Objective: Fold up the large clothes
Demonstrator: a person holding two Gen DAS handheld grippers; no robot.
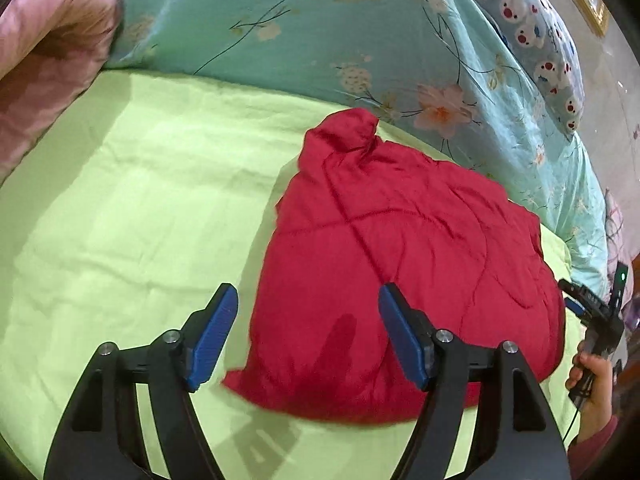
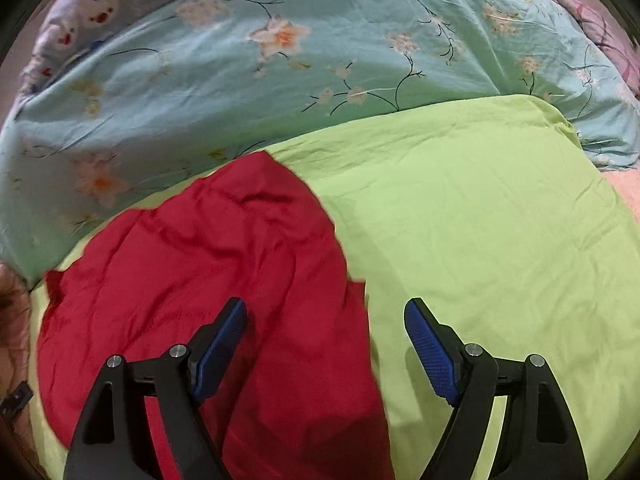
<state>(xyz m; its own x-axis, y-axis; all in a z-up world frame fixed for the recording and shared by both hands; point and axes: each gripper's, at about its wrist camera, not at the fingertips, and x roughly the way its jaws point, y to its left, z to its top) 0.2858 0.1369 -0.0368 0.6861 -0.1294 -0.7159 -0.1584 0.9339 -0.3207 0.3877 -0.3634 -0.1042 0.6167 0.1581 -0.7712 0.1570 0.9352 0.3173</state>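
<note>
- Red garment (image 1: 400, 264) lies folded into a rough, wrinkled rectangle on the lime-green sheet (image 1: 132, 200); one bunched corner sticks up at the far edge, toward the teal floral quilt (image 1: 320, 32).
- Left gripper (image 1: 308, 336): jaws apart, nothing between the blue pads (image 1: 218, 332). It hangs above the garment's near-left corner, not touching the cloth.
- Right gripper (image 2: 325, 344): jaws wide apart, empty. Its left pad sits over the garment (image 2: 208, 280), its right pad over bare sheet (image 2: 500, 220), so it straddles the garment's right edge from above.
- In the left wrist view the right gripper (image 1: 592, 308) shows at the garment's right side, held by a hand (image 1: 592, 380) with a dark red sleeve.
- Quilt (image 2: 240, 60) is piled behind the garment; a cartoon-print blanket (image 1: 536, 32) lies beyond the quilt.
- Pink bedding (image 1: 48, 48) sits far left of the garment, at the sheet's edge.
</note>
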